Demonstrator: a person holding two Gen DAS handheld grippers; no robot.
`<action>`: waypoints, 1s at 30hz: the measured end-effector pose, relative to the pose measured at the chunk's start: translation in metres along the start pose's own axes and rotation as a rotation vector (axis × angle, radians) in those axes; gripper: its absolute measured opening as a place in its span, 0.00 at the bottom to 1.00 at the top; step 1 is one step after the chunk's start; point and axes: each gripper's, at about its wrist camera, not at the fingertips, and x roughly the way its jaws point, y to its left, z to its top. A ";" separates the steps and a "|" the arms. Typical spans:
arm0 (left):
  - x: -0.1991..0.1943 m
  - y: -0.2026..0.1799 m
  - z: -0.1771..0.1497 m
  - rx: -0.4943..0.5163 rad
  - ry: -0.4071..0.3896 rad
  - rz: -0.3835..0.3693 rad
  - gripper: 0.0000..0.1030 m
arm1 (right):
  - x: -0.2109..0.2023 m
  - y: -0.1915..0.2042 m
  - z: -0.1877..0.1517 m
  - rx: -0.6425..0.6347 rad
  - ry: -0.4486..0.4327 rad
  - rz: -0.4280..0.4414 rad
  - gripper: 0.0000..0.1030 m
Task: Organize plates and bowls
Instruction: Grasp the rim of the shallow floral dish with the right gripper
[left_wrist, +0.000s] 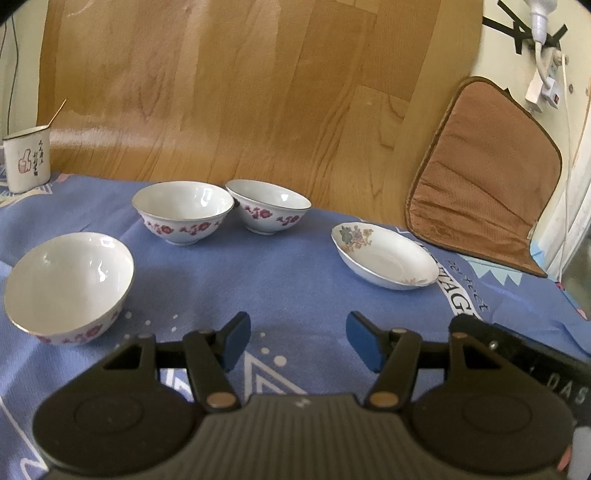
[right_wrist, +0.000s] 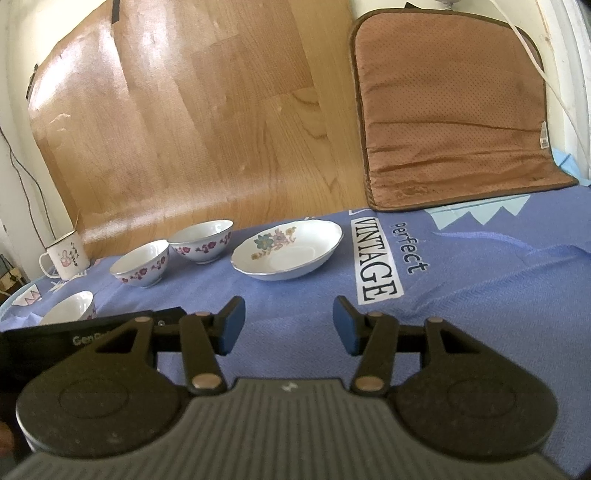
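Note:
Three white bowls with red flower bands stand on the blue cloth. In the left wrist view one bowl (left_wrist: 70, 286) sits near left, and two more (left_wrist: 183, 211) (left_wrist: 268, 205) stand side by side farther back, rims nearly touching. A shallow white plate (left_wrist: 384, 255) with a flower print lies to the right, apart from them. My left gripper (left_wrist: 294, 341) hovers open over bare cloth, nothing between its blue pads. In the right wrist view my right gripper (right_wrist: 289, 325) is also open and empty, with the plate (right_wrist: 288, 251) ahead and the bowls (right_wrist: 142, 263) (right_wrist: 203, 240) (right_wrist: 70, 308) to the left.
A white enamel mug (left_wrist: 26, 162) (right_wrist: 66, 260) stands at the far left. A brown cushion (left_wrist: 484, 177) (right_wrist: 454, 107) leans against the wall at the back right. A wood-pattern sheet (left_wrist: 240, 85) covers the wall behind. The other gripper's black body (right_wrist: 74, 339) (left_wrist: 524, 350) sits close beside each gripper.

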 end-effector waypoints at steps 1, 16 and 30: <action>0.000 0.001 0.000 -0.004 0.001 -0.002 0.57 | 0.000 -0.001 0.002 0.012 0.000 0.001 0.54; 0.004 0.007 0.001 -0.040 -0.002 -0.003 0.57 | 0.088 -0.038 0.066 0.203 0.128 -0.050 0.42; 0.003 0.019 0.006 -0.102 -0.022 0.003 0.57 | 0.086 -0.029 0.054 0.158 0.223 -0.009 0.13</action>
